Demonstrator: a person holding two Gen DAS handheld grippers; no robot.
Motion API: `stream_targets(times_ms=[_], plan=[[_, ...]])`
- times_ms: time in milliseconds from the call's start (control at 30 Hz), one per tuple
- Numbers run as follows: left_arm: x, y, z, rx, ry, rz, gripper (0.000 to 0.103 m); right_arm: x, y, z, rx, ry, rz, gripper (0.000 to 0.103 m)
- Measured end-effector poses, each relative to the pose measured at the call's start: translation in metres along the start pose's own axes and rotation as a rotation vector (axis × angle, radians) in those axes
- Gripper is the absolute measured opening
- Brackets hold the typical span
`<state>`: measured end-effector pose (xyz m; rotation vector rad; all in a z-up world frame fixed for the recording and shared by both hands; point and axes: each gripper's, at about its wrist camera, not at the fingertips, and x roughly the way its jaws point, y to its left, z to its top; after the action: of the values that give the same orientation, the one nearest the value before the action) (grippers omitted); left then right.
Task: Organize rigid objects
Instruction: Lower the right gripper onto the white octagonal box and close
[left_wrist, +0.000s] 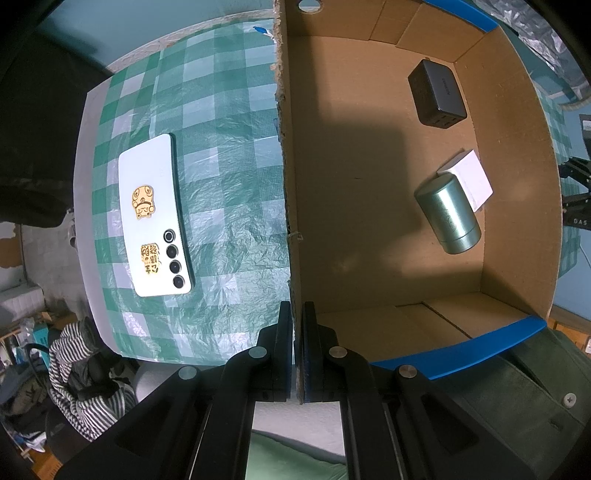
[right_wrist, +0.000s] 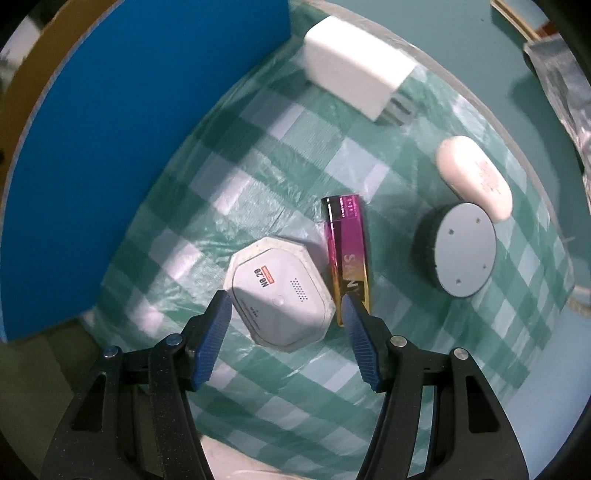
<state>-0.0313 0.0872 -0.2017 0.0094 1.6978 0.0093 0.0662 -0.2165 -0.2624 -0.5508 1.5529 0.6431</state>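
The white octagonal device (right_wrist: 279, 291) lies flat on the green-checked cloth (right_wrist: 258, 184) of the worktop, its pale grey face up, printed "No.20" beside a small orange label, with a patch of tiny holes and a round button. It sits between the wide-open jaws of the right gripper (right_wrist: 286, 310), whose blue ribbed pads flank it; whether either pad touches it is hard to tell from this angle. Just beside it, on its right, lies a magenta-to-gold bar (right_wrist: 347, 254) with pale lettering. Farther off are a round grey disc (right_wrist: 461, 249), a white oval case (right_wrist: 474, 177) just beside the disc, and a white plug adapter (right_wrist: 354, 79) near the cloth's far edge.

The cardboard box (left_wrist: 517, 155), brown inside with blue-edged flaps, holds a black charger (left_wrist: 437, 94), a white cube (left_wrist: 471, 179) and a green metallic cylinder (left_wrist: 448, 214) lying on its side against the cube. The left gripper (left_wrist: 297, 314) has its jaws pinched onto the box's near wall. Outside the box, a white phone (left_wrist: 155, 218) lies face down on the cloth, with gold stickers.
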Motion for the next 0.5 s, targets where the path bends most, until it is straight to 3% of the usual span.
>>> stream_targets(times_ms=[233, 500], plan=[[0.0, 0.001, -0.001, 0.002, -0.001, 0.0, 0.005, 0.013, 0.029, 0.002, -0.112, -0.001, -0.061, 0.068], [0.0, 0.001, -0.002, 0.004, -0.002, 0.002, 0.005, 0.015, 0.025, 0.013, 0.04, 0.025, -0.027, 0.066]])
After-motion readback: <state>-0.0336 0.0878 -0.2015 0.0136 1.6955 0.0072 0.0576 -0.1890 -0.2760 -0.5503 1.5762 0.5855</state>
